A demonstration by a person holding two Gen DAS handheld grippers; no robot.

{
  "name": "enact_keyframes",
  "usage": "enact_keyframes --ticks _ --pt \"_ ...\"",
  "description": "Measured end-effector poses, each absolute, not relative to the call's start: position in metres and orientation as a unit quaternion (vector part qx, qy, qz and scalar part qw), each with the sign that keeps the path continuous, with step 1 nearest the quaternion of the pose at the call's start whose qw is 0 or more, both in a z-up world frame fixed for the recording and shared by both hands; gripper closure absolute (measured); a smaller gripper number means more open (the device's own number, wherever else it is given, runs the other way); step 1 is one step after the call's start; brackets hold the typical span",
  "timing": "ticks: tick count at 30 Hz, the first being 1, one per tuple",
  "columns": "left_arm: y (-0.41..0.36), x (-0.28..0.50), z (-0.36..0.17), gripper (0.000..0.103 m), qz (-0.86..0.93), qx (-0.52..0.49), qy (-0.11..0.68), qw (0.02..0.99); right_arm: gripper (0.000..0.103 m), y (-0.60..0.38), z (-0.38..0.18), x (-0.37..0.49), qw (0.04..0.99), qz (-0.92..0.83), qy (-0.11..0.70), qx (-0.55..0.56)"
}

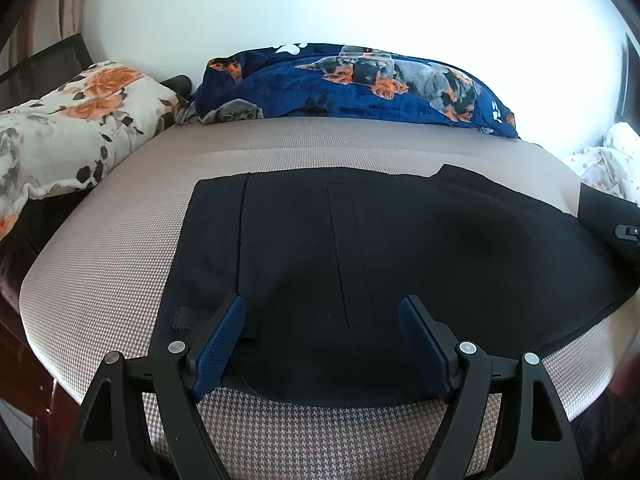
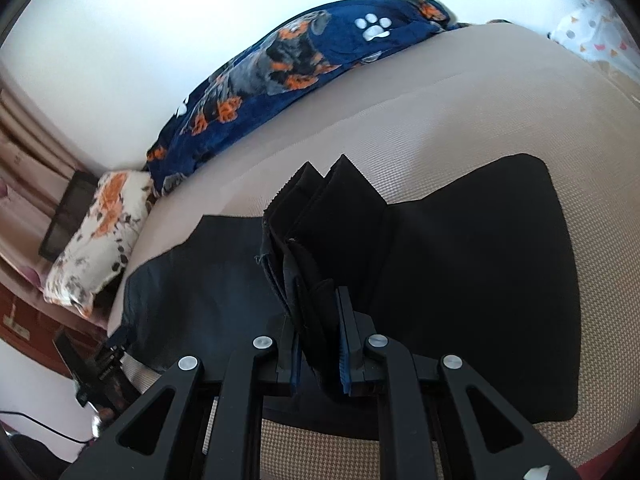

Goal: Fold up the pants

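Right gripper (image 2: pixel 320 344) pinching pants (image 2: pixel 460 260); left gripper (image 1: pixel 322 320) spread.

A bedroom in a home: the work surface is a bed with a beige, finely woven houndstooth mattress cover (image 1: pixel 120 240), pushed up against a plain white wall (image 1: pixel 360 8). At one end lies a white pillow printed with orange roses and grey leaves (image 1: pixel 68 120); along the wall sits a bunched navy fleece blanket patterned with dogs and white paw prints (image 1: pixel 360 80). A pale sheet with small coloured shapes (image 2: pixel 592 28) shows at the other end, pinkish curtains (image 2: pixel 20 168) hang beside the bed, and a dark reddish wooden bed frame (image 1: pixel 28 380) edges the mattress
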State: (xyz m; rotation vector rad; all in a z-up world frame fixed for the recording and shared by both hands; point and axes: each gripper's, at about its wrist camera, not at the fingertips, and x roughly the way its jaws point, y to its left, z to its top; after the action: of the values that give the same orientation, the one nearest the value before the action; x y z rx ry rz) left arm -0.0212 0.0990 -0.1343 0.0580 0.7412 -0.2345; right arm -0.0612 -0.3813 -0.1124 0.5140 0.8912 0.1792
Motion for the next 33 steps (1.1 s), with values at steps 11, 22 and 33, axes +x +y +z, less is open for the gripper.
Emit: enact_keyframes --ticks 11,22,33 --pt "0.098 -0.022 -0.135 0.021 -0.115 0.031 0.363 0.924 0.089 -0.356 -0.119 -0.057 0.867 0.103 0.438 0.213" --pt "0.097 -0.022 -0.135 0.021 -0.115 0.031 0.364 0.924 0.089 -0.336 -0.124 -0.053 0.863 0.119 0.449 0.198" --pt "0.097 -0.022 -0.137 0.021 -0.115 0.031 0.366 0.923 0.088 -0.325 -0.128 -0.050 0.859 0.130 0.456 0.194"
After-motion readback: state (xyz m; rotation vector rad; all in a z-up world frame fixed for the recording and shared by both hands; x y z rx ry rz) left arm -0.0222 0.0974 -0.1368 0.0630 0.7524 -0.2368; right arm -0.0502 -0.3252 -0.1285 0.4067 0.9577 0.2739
